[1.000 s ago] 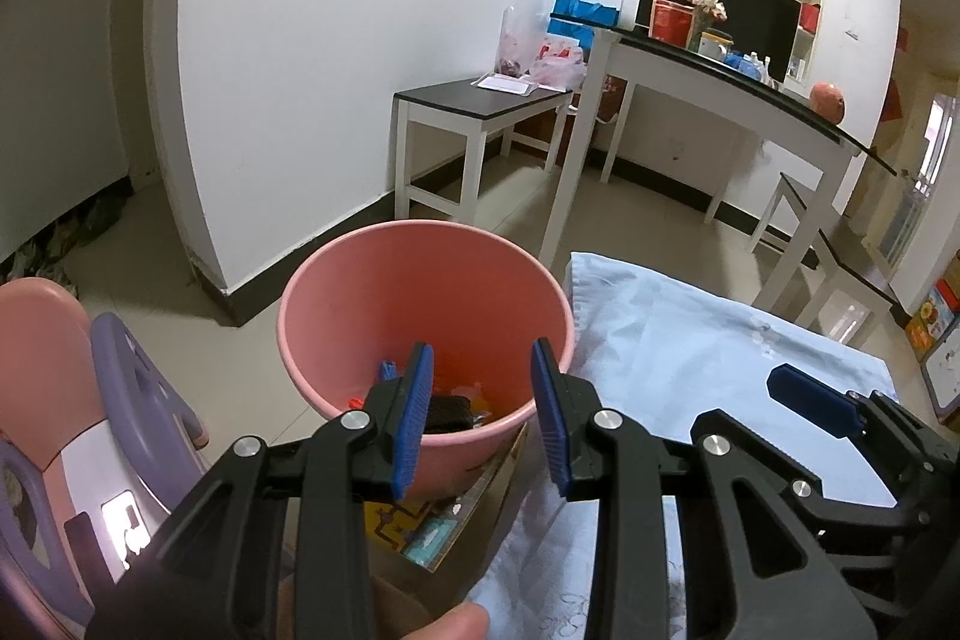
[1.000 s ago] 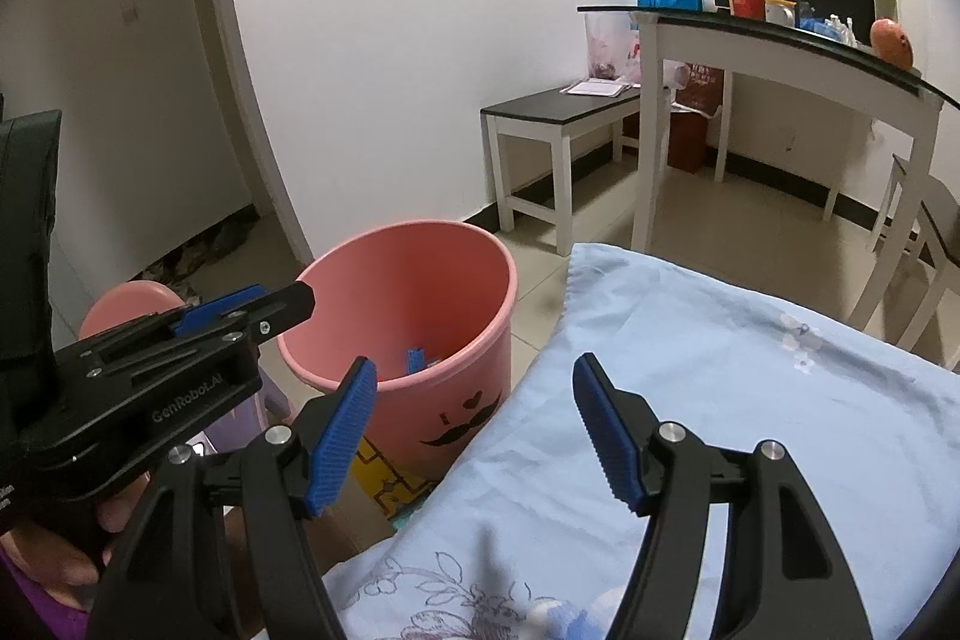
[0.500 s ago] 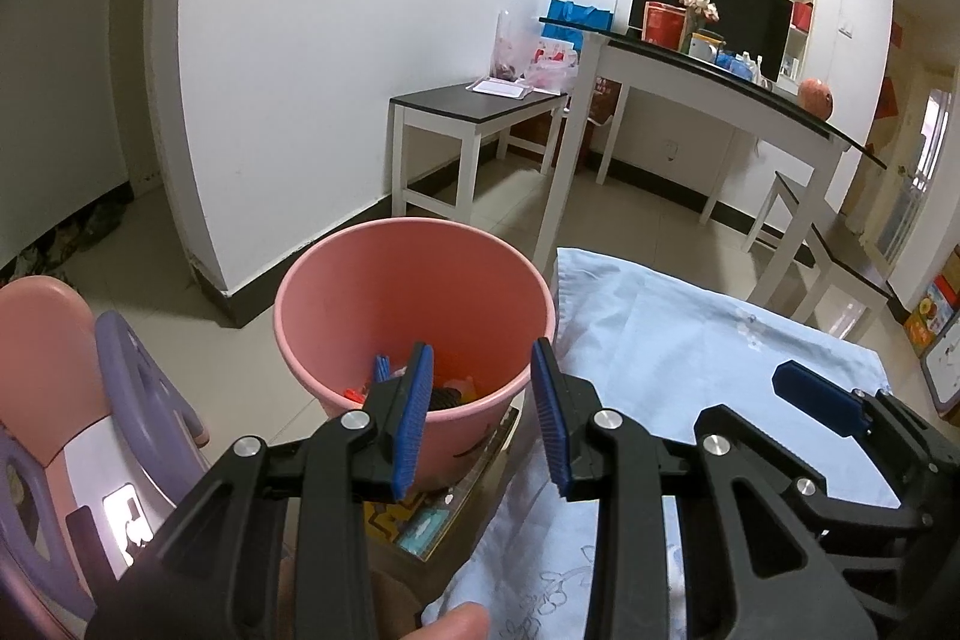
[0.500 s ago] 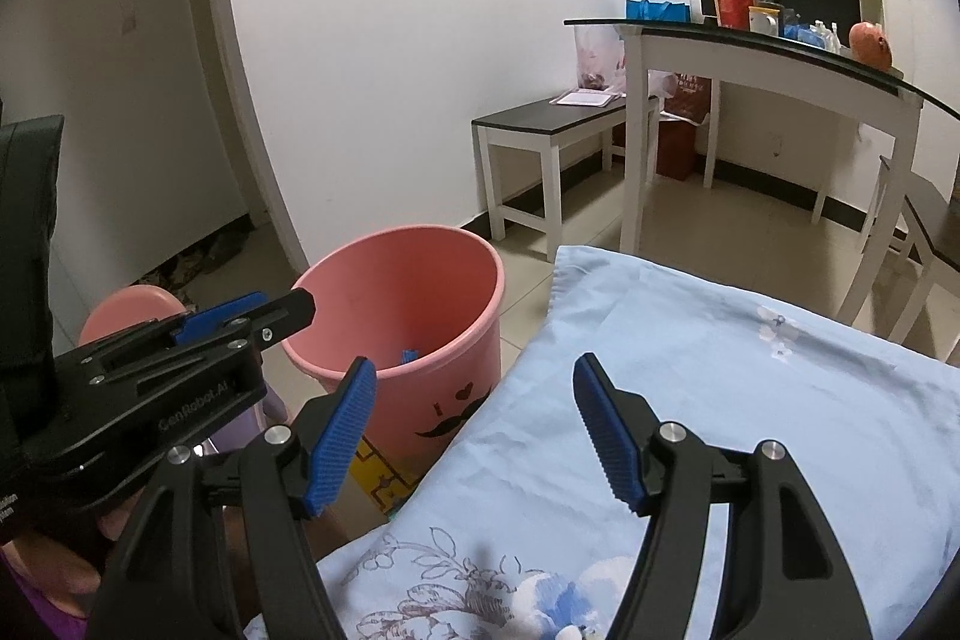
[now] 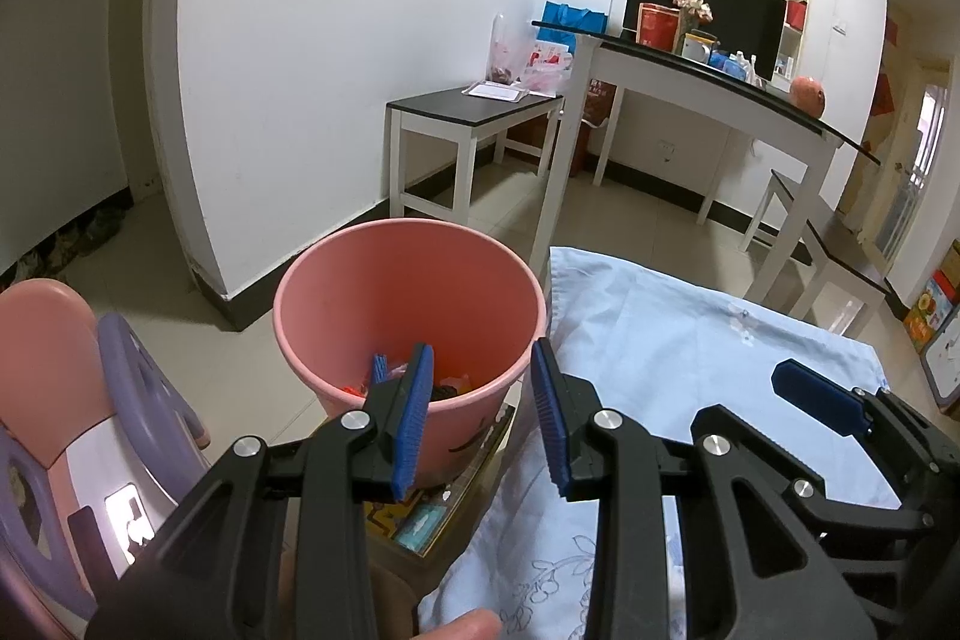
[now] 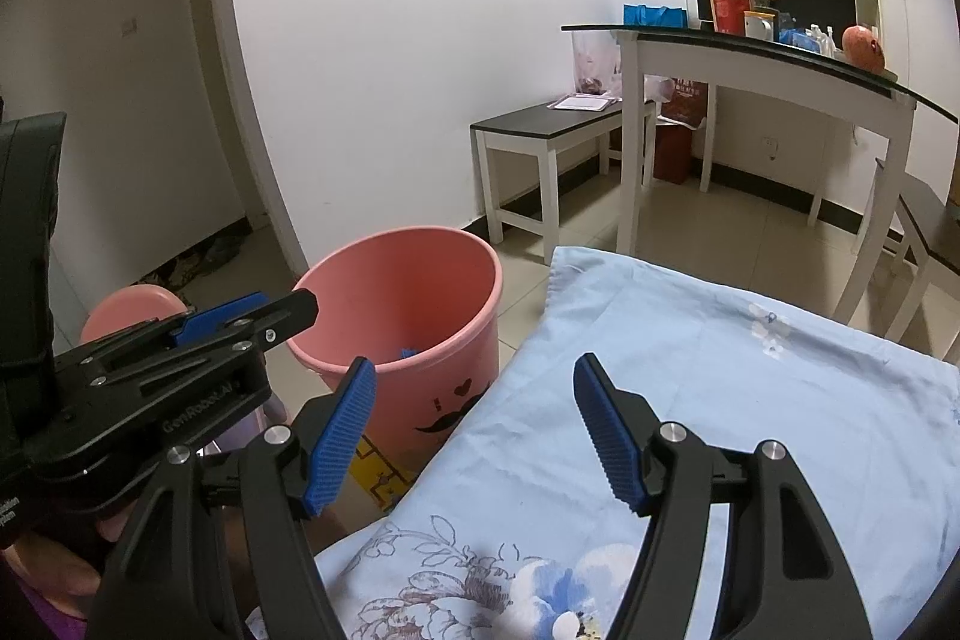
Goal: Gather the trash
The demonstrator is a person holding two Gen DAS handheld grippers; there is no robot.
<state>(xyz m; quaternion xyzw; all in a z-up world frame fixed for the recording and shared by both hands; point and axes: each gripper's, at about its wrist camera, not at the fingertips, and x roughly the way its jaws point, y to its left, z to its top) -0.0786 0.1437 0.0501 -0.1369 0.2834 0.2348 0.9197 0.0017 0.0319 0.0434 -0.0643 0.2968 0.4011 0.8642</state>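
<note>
From the left wrist view, the left hand-held gripper (image 5: pixel 480 418) is hovering with its blue pads spread and nothing between them, pointing over the near rim of the pink bucket (image 5: pixel 336 292). The trash (image 5: pixel 414 379) is lying at the bottom of that bucket: a blue piece, something red and a dark lump, though the pads are hiding part of it, so I cannot name the items. The light blue cloth (image 5: pixel 690 334) to the right is looking bare of litter, so the collecting is probably close to finished. To do this step well, the person should be scanning the cloth and the floor beside the bucket for leftovers, keeping the pads spread until they are straddling a piece, then carrying it over the middle of the opening before letting go. No writing is legible here.

From the right wrist view, the right hand-held gripper (image 6: pixel 474 436) is also holding its pads wide apart and empty above the cloth's floral edge. The left hand-held gripper, showing at the left, is carrying white lettering on its body reading "GenRobot.AI". The bucket is bearing a printed heart and a black moustache. A blue scrap is showing inside it.
</note>
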